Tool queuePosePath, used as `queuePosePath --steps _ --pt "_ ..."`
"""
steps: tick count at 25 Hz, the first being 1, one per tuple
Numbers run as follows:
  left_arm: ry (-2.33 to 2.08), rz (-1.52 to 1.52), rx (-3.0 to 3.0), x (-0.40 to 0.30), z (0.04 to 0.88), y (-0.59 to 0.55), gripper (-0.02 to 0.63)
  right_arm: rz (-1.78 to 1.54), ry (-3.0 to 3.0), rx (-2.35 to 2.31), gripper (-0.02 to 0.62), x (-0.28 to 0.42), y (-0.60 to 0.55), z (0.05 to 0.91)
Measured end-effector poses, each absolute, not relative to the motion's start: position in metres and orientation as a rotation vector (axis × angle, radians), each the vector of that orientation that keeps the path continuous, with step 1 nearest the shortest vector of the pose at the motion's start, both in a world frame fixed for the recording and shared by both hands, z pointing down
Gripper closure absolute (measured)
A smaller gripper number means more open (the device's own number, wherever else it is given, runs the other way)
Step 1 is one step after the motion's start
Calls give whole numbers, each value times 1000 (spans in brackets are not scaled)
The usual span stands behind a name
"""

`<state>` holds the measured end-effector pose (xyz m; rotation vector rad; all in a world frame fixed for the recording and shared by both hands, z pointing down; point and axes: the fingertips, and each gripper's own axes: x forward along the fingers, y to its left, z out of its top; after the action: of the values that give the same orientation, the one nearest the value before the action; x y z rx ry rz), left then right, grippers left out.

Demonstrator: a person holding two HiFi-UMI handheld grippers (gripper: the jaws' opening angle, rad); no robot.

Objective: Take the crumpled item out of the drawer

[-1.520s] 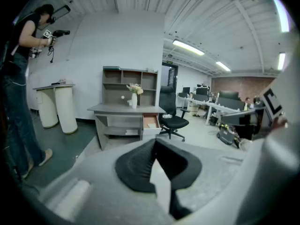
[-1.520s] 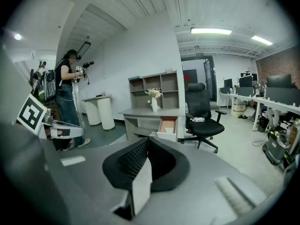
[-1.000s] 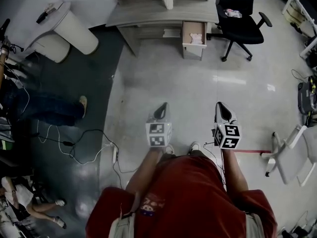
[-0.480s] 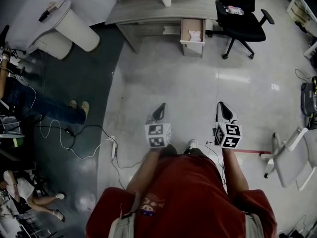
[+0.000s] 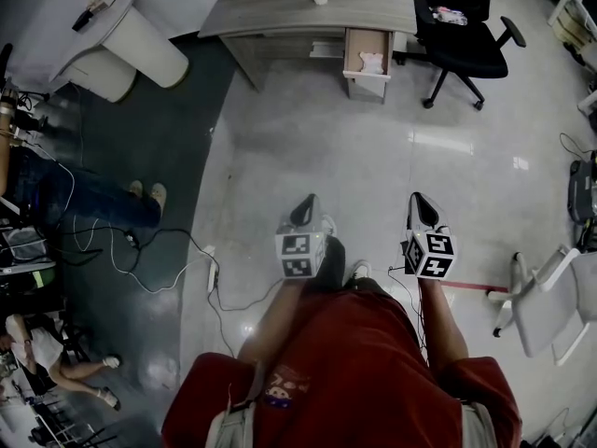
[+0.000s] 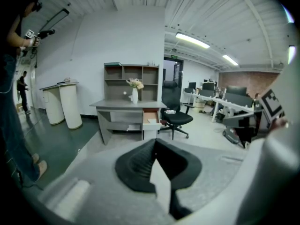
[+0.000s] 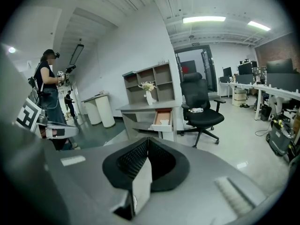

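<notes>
Glossy floor (image 5: 373, 157) | drawer (image 5: 366, 83) open, crumpled item (image 5: 371, 62) inside | left tool (image 5: 304, 204), right tool (image 5: 417, 203) closed, empty

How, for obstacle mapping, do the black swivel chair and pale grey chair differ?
The black swivel chair stands beside the open desk drawer; the pale grey chair stands far off, at the person's right. The black chair's seat carries a small object; the grey chair's looks bare. Both are unoccupied.

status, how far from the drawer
Left gripper shut, empty; right gripper same. Crumpled item in open drawer, far ahead. Chair beside drawer, off the path.
</notes>
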<state>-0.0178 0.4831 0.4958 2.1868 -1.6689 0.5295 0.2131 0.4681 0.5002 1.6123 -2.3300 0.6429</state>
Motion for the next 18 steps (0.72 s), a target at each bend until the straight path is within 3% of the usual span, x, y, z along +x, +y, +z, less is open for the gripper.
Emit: queuePosePath --steps 18 --pt "-1616 481 2219 -93 507 337 607 587 -2256 1594 594 137 330 501"
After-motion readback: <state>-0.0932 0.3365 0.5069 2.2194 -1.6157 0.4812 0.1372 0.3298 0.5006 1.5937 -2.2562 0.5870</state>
